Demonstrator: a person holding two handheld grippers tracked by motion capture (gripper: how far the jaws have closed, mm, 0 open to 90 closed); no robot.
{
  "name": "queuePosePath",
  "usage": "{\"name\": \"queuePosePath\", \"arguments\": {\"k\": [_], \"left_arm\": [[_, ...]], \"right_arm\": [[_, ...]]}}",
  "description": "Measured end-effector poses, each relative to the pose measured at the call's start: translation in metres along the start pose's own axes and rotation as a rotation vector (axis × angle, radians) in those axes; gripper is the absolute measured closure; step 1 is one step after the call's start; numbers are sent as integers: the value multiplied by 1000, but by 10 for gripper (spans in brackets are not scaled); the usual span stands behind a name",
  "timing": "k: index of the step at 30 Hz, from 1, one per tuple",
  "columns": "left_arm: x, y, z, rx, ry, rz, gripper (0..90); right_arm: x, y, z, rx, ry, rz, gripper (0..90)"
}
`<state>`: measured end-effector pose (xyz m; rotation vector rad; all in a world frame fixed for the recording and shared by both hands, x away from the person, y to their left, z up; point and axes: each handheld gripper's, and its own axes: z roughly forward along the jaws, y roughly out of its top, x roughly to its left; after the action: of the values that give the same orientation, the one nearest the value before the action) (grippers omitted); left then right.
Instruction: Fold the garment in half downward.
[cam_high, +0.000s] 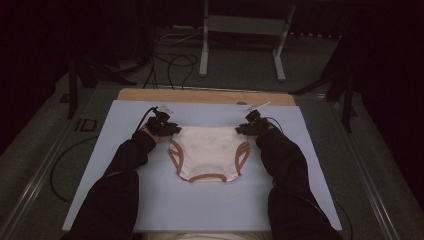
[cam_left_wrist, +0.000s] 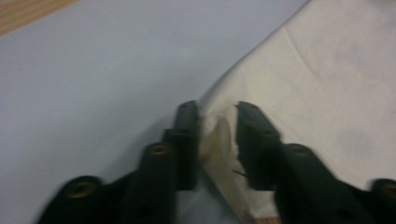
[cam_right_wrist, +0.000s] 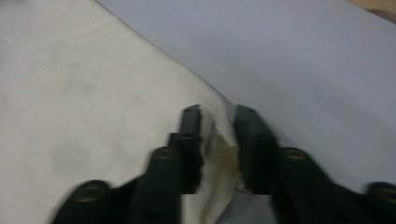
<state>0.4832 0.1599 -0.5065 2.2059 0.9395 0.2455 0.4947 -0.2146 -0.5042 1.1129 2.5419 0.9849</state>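
Cream underpants (cam_high: 207, 152) lie flat on the bench (cam_high: 150, 200); left claw (cam_left_wrist: 217, 135) and right claw (cam_right_wrist: 218, 140) each stand slightly spread around a waistband corner.

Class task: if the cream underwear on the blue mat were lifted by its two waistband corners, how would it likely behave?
The underwear would probably sag between the corners: thin cloth, lying flat, puckering between the left gripper jaws. It looks light. On the smooth mat it would likely bunch if pushed.
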Motion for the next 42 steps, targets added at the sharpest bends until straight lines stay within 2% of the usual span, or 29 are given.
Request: {"name": "queuePosePath", "arguments": {"k": [1, 4, 6, 7, 10, 13, 14, 16, 17, 21, 23, 28, 31, 42], "left_arm": [[-1, 1, -1, -1, 14, 3, 592], [-2, 4, -7, -27, 28, -8, 487], [-3, 6, -11, -48, 26, -22, 437], [-4, 6, -12, -51, 29, -23, 396], [-7, 8, -17, -53, 16, -17, 313], [-10, 10, -22, -58, -18, -23, 202], [-11, 10, -24, -63, -32, -10, 177], [-13, 11, -28, -71, -53, -10, 131], [-14, 11, -30, -76, -60, -10, 99], [-21, 13, -38, -85, -96, 6, 27], [-26, 14, -43, -94, -104, 30, 16], [-37, 17, -57, -130, -129, 56, 5], [-42, 16, -64, -142, -140, 73, 4], [-71, 4, -85, -181, -178, 160, 5]], "right_arm": [[1, 1, -2, -11, 1, -2, 637], [2, 3, -6, -31, 1, 2, 505], [2, 3, -9, -42, -11, 4, 438], [2, 3, -10, -42, -3, 12, 388], [3, 2, -13, -45, 6, 26, 320], [5, 1, -16, -58, 45, 51, 244], [7, 1, -18, -65, 51, 53, 227], [11, 3, -22, -86, 58, 50, 187], [13, 4, -25, -93, 77, 41, 161], [23, 7, -35, -124, 89, 19, 148], [28, 8, -40, -143, 97, 8, 138], [40, 9, -49, -181, 98, -20, 103], [47, 7, -53, -200, 67, -42, 127], [60, 0, -58, -237, 122, -72, 104]]}}
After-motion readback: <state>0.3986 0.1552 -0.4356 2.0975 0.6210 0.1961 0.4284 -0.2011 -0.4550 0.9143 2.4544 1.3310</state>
